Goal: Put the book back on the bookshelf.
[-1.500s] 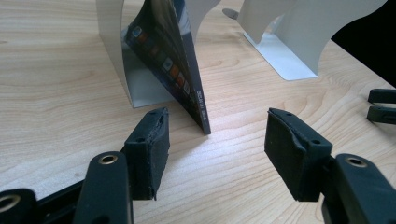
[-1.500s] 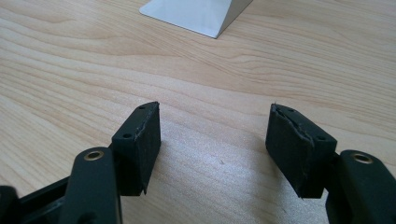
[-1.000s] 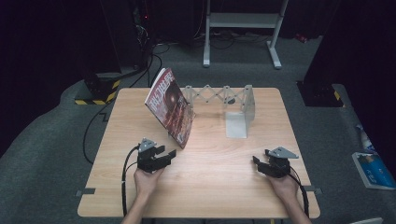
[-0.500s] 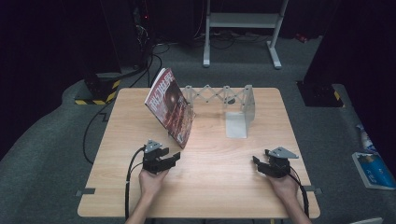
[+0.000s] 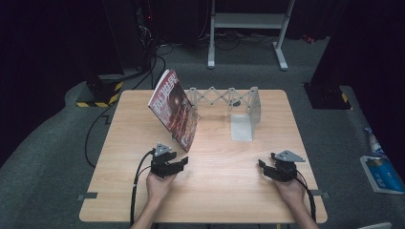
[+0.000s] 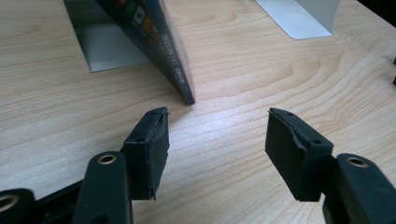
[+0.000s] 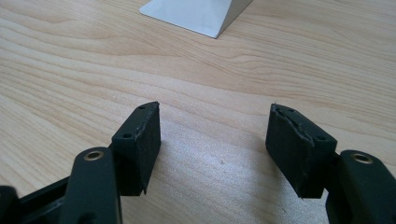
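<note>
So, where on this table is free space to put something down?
Bare wood lies between the left gripper and the right gripper, and along the table left edge. The far middle is crowded: leaning book, folding rack, white bookend.

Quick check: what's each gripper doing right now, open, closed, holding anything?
Left gripper: open, empty, jaws aimed at the book.
Right gripper: open, empty, above the table.

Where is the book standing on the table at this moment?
In the high view the book leans at the table's back left, against the left end of the expanding metal rack, just beyond the left gripper.
</note>
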Demonstrator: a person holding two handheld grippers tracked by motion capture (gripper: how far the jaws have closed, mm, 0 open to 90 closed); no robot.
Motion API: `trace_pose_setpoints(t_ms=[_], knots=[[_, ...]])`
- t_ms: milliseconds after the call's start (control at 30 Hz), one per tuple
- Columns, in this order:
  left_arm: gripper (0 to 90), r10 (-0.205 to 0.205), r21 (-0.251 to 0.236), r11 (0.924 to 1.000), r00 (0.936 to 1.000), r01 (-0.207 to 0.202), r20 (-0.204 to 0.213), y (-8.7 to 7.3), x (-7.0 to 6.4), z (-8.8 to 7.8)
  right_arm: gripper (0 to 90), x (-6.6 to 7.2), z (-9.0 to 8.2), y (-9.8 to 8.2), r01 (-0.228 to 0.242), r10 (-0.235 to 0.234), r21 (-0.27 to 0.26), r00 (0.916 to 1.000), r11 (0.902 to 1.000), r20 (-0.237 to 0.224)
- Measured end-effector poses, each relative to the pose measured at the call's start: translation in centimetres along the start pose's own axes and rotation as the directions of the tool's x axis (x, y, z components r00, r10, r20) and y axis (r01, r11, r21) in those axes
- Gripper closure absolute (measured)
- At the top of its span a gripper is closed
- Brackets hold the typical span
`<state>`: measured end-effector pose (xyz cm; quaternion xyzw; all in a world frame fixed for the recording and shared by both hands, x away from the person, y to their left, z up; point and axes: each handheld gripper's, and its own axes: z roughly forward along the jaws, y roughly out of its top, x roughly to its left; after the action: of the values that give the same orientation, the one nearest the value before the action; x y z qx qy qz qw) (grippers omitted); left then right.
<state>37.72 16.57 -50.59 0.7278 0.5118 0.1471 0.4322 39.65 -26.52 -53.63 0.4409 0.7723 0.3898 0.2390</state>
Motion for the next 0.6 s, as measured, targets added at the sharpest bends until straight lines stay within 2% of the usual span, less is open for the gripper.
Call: trace_pose_setpoints(t_ms=[467, 600], knots=[[40.1, 0.016, 0.023, 0.9996, 0.9999, -0.016, 0.003, -0.2, -0.9, 1.7, 35.7, 0.0, 0.0, 0.0, -0.001, 0.001, -0.001, 1.0, 1.0, 0.0], [40.2, 0.03, 0.028, 0.9991, 0.9995, -0.03, -0.01, -0.3, -1.1, 2.2, 35.7, 0.0, 0.0, 0.0, 0.0, 0.0, 0.0, 1.0, 1.0, 0.0]])
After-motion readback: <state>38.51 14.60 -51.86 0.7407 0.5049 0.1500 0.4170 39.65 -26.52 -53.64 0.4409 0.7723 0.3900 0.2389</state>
